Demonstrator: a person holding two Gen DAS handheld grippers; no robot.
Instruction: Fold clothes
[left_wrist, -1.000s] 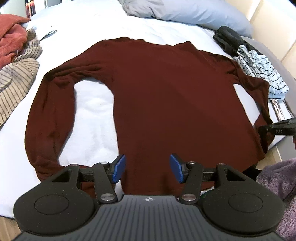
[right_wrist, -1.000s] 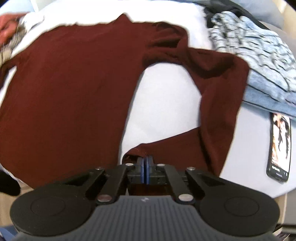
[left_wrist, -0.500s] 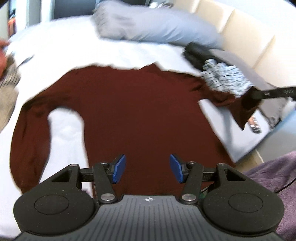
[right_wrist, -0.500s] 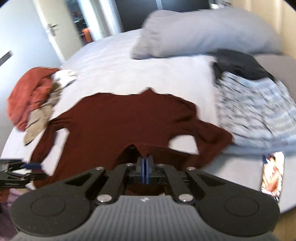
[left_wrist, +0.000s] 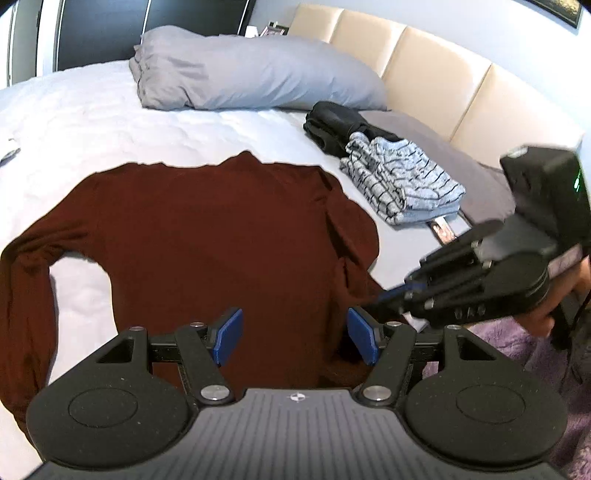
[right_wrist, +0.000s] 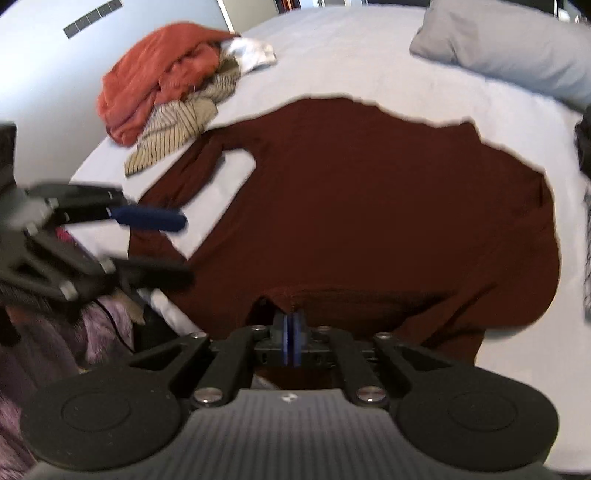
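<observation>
Dark maroon long-sleeved knit top (left_wrist: 207, 236) lies spread flat on the white-sheeted bed (left_wrist: 74, 122), hem toward the near edge. The left gripper (left_wrist: 295, 336) hangs over that hem, blue pads wide apart after just opening further, nothing between them. The right gripper (right_wrist: 291, 332) is pinched on the right sleeve's cuff, drawn in across the body. There's bare sheet beyond the collar, up to the grey pillow (left_wrist: 251, 74). Only the left view shows the folded striped garment (left_wrist: 402, 188) against the cream headboard (left_wrist: 424, 70); only the right shows the heap of rust-orange and striped clothes (right_wrist: 166, 81).
</observation>
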